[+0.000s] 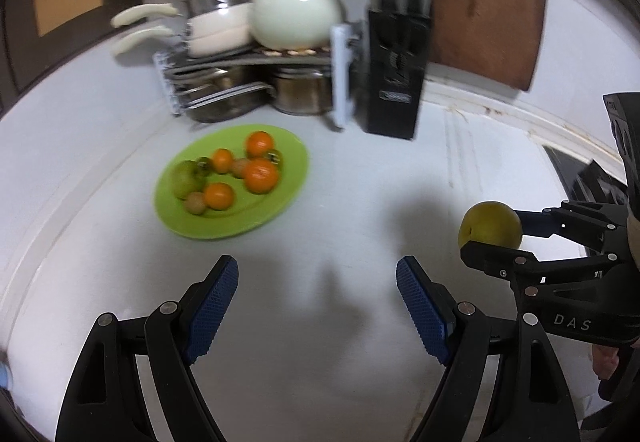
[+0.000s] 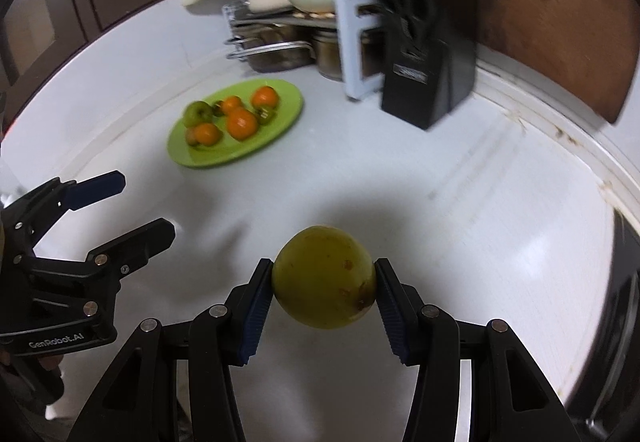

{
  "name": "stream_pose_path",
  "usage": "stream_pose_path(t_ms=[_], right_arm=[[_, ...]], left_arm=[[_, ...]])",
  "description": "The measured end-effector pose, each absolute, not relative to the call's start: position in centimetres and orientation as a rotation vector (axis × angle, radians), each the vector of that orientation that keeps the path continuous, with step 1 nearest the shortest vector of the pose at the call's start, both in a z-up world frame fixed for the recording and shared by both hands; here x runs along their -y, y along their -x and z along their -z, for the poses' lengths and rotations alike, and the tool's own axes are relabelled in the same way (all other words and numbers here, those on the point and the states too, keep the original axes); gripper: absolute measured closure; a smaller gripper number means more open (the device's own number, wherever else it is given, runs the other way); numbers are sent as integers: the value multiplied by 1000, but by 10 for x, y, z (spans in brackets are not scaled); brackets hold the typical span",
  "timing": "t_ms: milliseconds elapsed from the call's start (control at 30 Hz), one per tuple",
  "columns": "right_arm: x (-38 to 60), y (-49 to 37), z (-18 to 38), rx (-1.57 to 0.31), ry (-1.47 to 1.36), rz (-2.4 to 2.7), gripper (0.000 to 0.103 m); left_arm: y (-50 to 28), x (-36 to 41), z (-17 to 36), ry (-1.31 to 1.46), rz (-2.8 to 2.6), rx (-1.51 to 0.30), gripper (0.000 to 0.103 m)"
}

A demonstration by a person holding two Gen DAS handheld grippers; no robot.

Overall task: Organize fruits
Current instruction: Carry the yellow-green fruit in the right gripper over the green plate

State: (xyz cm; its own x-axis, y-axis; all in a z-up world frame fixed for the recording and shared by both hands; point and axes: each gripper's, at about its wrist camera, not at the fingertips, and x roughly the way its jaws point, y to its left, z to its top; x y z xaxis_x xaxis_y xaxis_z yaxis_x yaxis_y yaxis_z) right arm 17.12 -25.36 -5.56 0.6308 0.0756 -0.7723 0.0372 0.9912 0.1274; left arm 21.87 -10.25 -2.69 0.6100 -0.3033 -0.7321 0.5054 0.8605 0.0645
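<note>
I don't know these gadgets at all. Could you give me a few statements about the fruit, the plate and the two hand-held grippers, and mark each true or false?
1. The right hand-held gripper is clamped on a yellow-green fruit. True.
2. The left hand-held gripper holds an orange fruit. False: its jaws stand apart with nothing between them.
3. The green plate is bare. False: it carries several orange fruits and a few greenish ones.
4. The black knife block stands next to the rack of pots. True.
5. The held fruit rests on the white counter. False: it hangs above it, casting a shadow.
</note>
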Motion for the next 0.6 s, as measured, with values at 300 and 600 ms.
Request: stream_pose_path(t_ms=[300,600], right_arm=[[217,-211,46,-852,-80,-112,52],[185,-257,39,-822,-33,-198,52]], left_arm=[[-243,64,19,-252,357,-757,22],[-275,27,20,-213,253,-765,22]])
